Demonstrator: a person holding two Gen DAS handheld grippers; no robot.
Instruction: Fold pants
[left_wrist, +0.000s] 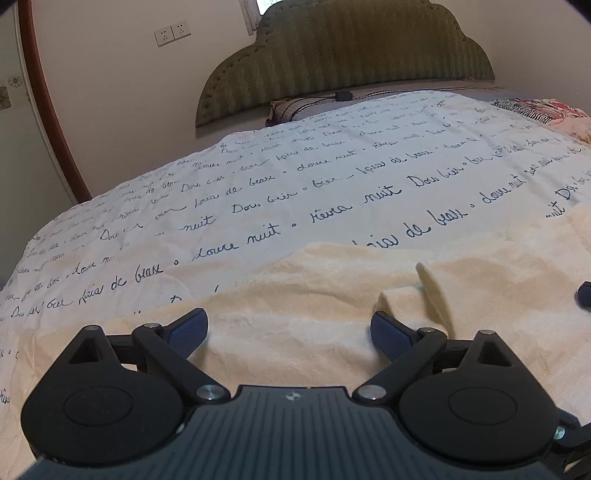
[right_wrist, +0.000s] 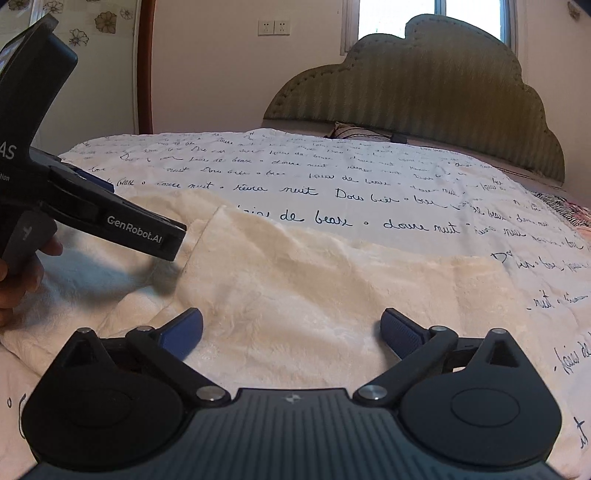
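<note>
Cream fleece pants (right_wrist: 314, 288) lie flat on the script-printed bedspread (left_wrist: 295, 177), at its near edge — soft, light and limp, likely to sag and slide when lifted, so pinch a doubled edge or corner. Their long axis seems to run left to right. Left gripper (left_wrist: 289, 328) and right gripper (right_wrist: 291, 328) both hover spread apart, empty.

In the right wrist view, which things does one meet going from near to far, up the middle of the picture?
right gripper, open → cream pants → white bedspread with blue writing → striped pillow → green headboard → window.
</note>
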